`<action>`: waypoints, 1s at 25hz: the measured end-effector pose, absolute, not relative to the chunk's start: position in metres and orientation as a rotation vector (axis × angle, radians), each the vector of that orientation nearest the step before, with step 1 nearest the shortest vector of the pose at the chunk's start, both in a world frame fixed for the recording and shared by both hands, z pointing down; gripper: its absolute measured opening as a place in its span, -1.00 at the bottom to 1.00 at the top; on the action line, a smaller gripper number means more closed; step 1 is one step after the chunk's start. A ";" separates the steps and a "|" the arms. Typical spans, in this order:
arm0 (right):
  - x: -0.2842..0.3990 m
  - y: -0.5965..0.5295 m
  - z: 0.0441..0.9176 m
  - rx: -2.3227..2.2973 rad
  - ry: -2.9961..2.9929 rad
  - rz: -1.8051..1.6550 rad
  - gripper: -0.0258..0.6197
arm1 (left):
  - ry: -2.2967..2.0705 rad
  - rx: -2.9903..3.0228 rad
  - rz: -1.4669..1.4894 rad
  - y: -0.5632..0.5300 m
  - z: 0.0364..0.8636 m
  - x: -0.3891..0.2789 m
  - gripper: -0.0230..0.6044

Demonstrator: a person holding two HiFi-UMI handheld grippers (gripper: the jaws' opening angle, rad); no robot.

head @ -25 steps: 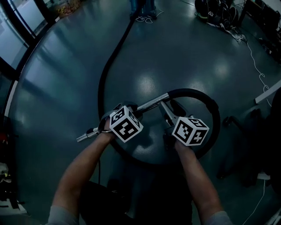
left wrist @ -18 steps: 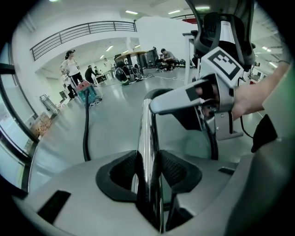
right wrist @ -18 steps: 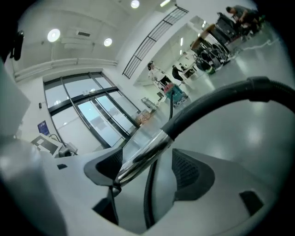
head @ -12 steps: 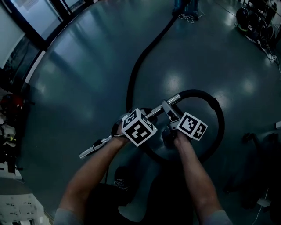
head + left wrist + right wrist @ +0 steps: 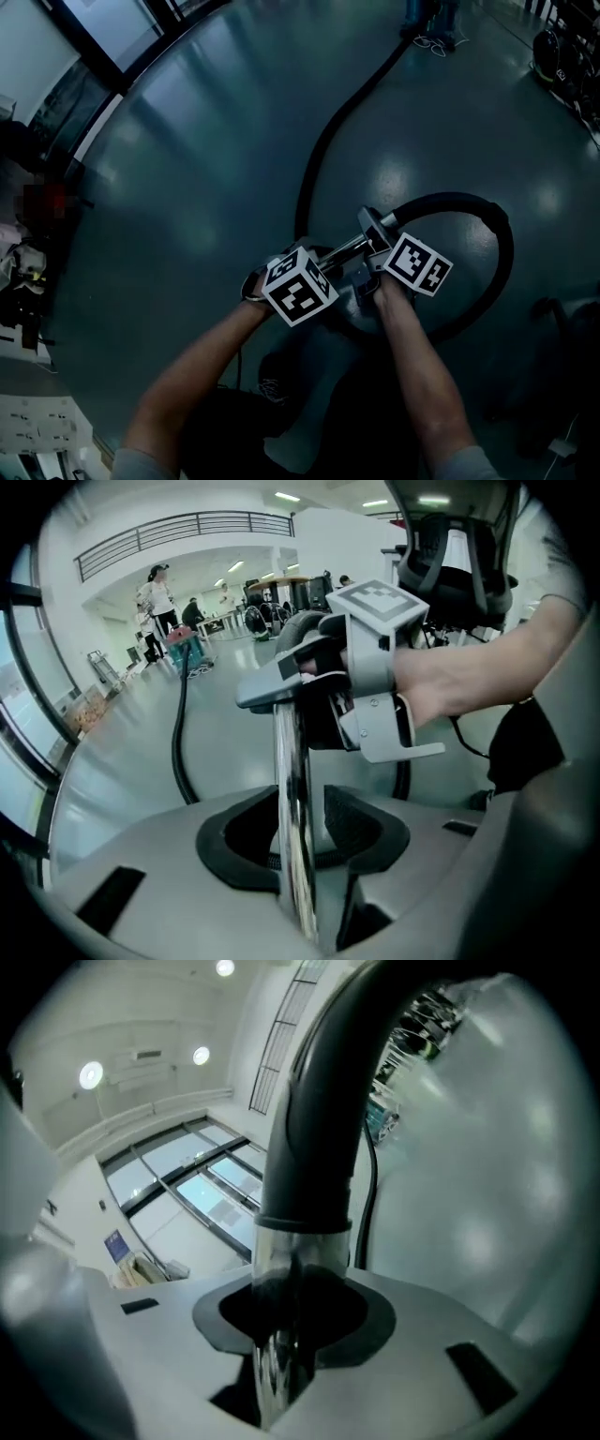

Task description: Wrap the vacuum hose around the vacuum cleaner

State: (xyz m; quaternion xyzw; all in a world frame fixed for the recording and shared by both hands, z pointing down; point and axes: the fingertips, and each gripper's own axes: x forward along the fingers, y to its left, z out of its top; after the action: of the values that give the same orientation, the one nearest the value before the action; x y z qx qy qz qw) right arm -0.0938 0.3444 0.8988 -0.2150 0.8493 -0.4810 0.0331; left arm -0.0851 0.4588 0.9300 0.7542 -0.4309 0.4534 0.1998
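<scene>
A chrome wand tube (image 5: 349, 247) lies across the two grippers above the dark floor. My left gripper (image 5: 317, 264) is shut on the tube (image 5: 289, 789), which runs up between its jaws (image 5: 295, 855). My right gripper (image 5: 372, 232) has just been closing and grips the same tube (image 5: 281, 1354) below the black hose cuff (image 5: 309, 1147). It also shows in the left gripper view, as the right gripper (image 5: 300, 682) higher up the tube. The black hose (image 5: 506, 253) makes one loop on the floor, then a long stretch (image 5: 323, 159) leads away. I cannot make out the vacuum cleaner body.
People (image 5: 155, 592) stand far off, and a person's feet (image 5: 431, 37) show by the hose's far end. Dark equipment (image 5: 562, 56) sits at the top right and a dark chair base (image 5: 562, 314) at the right. A glass wall (image 5: 84, 84) runs along the left.
Both hands have swung the wand round, and the hose loop now bulges to the right. The wand's free end at the lower left no longer shows. The right jaws have closed on the tube.
</scene>
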 end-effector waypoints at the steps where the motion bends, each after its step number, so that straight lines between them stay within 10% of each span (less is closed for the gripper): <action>1: -0.092 0.342 0.899 -0.684 2.656 -1.432 -0.56 | -1.180 2.131 1.270 0.462 0.929 -0.086 -0.42; 25: 0.001 0.342 0.646 -0.931 2.576 -1.317 -0.58 | -0.836 2.352 1.286 0.438 0.722 -0.075 -0.41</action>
State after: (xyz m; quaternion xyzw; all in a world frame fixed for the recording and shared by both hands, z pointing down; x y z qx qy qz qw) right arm 0.0013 0.3420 0.6461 -0.3058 0.8466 -0.4327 0.0511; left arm -0.0753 0.4383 0.7223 0.8260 -0.2937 0.4516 0.1661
